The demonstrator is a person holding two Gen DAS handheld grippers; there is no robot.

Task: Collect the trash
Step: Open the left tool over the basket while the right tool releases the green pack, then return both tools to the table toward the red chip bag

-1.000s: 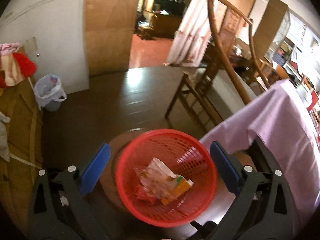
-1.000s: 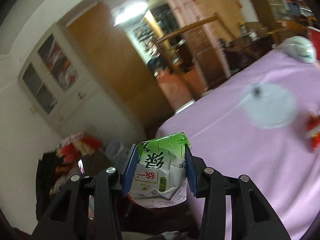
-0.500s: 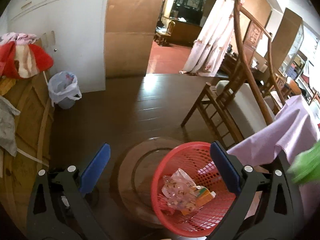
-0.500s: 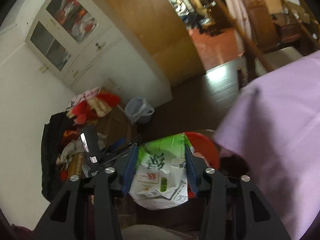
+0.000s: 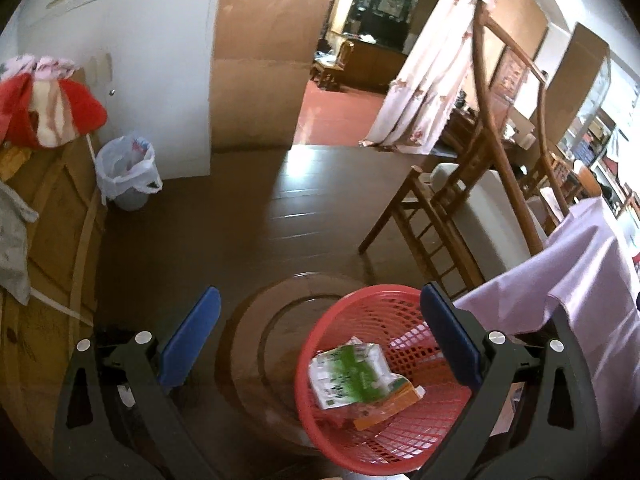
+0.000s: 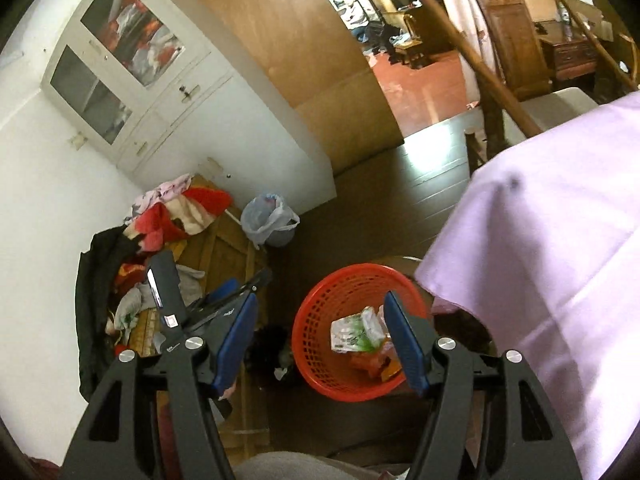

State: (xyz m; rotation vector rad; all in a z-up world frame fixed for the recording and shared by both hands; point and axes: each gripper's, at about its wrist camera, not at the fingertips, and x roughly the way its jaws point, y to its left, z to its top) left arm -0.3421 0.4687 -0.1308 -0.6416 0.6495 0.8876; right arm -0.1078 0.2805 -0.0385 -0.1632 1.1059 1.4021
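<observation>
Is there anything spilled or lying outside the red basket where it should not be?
Nothing stands out. The green and white carton lies inside the red basket on the other trash, not over the rim. The floor beside the basket looks dark; I cannot tell if small scraps lie there.

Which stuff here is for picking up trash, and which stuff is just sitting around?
For the trash job:
red basket
green and white carton inside it
right gripper, jaws open, empty

Just sitting around:
wooden chair
lined bin
pile of clothes
purple tablecloth
</observation>
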